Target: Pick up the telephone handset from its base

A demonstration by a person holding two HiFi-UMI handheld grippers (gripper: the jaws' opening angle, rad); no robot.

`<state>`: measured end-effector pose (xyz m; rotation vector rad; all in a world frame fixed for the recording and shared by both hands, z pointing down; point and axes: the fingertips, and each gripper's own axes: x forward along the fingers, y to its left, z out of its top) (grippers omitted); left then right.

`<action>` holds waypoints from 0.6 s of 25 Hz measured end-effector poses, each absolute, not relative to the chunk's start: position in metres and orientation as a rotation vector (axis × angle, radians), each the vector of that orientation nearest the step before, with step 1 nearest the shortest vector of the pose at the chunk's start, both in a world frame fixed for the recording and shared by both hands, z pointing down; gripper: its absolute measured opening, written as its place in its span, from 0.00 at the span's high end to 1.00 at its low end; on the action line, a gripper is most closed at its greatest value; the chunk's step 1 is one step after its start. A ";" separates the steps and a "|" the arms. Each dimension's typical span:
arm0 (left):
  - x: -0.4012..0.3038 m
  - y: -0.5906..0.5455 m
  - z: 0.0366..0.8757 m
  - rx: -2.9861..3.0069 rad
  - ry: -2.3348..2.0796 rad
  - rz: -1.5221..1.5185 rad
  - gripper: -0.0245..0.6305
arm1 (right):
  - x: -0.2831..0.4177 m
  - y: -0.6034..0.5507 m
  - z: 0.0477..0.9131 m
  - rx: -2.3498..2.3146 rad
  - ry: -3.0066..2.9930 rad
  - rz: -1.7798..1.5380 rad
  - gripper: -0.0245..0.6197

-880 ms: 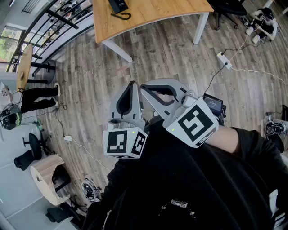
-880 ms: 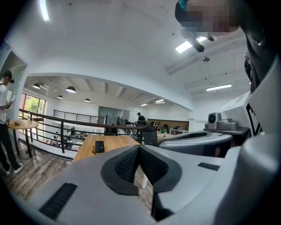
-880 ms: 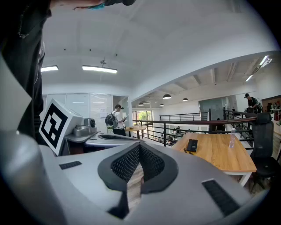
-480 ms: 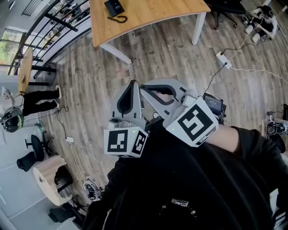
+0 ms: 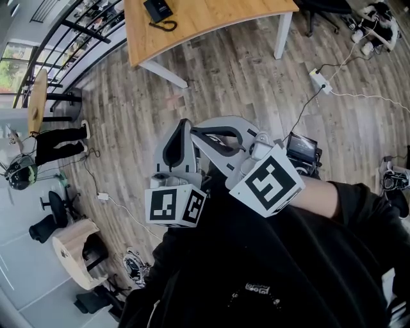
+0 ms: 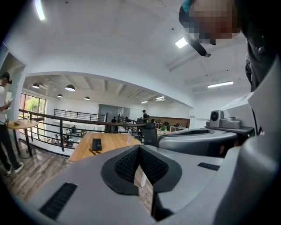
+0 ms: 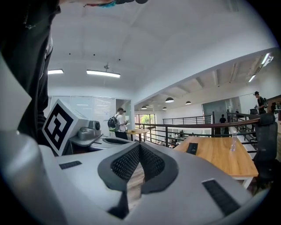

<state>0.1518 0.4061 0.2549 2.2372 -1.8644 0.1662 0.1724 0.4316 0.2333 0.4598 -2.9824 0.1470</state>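
Note:
The black telephone (image 5: 158,9) lies on a wooden table (image 5: 211,19) at the top of the head view, its coiled cord (image 5: 164,25) beside it. It shows small and distant in the left gripper view as the telephone (image 6: 97,144), and in the right gripper view as the telephone (image 7: 192,148). My left gripper (image 5: 184,125) and right gripper (image 5: 195,130) are held side by side close to my chest, far from the table, tips nearly touching each other. The left gripper (image 6: 139,147) is shut on nothing, and the right gripper (image 7: 139,145) is likewise shut and empty.
Wood-plank floor lies between me and the table. A power strip (image 5: 318,80) with cables and a small device (image 5: 302,148) lie on the floor at right. A person (image 5: 54,141) stands by a round table at left. A railing (image 5: 77,32) runs behind. A bottle (image 7: 232,142) stands on the table.
The head view has shifted slightly, so the table and telephone sit a little further left. Both grippers stay shut and together near my chest.

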 end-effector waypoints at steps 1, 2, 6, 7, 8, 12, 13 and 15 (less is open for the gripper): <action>0.152 0.403 0.254 2.241 -1.863 0.163 0.96 | 0.172 0.429 0.233 0.471 -2.986 0.143 0.94; 0.152 0.400 0.254 2.250 -1.859 0.159 0.96 | 0.172 0.426 0.232 0.479 -2.987 0.137 0.94; 0.155 0.382 0.253 2.304 -1.826 0.155 0.96 | 0.174 0.410 0.232 0.526 -2.974 0.124 0.94; 0.157 0.376 0.253 2.316 -1.813 0.153 0.96 | 0.176 0.405 0.233 0.546 -2.971 0.124 0.94; 0.160 0.370 0.253 2.329 -1.799 0.151 0.96 | 0.179 0.400 0.233 0.568 -2.969 0.123 0.94; 0.170 0.348 0.253 2.375 -1.744 0.157 0.96 | 0.188 0.378 0.234 0.650 -2.953 0.136 0.94; 0.171 0.342 0.255 2.383 -1.728 0.161 0.96 | 0.189 0.372 0.236 0.663 -2.946 0.142 0.94; 0.171 0.330 0.257 2.398 -1.705 0.170 0.96 | 0.187 0.360 0.238 0.688 -2.940 0.149 0.94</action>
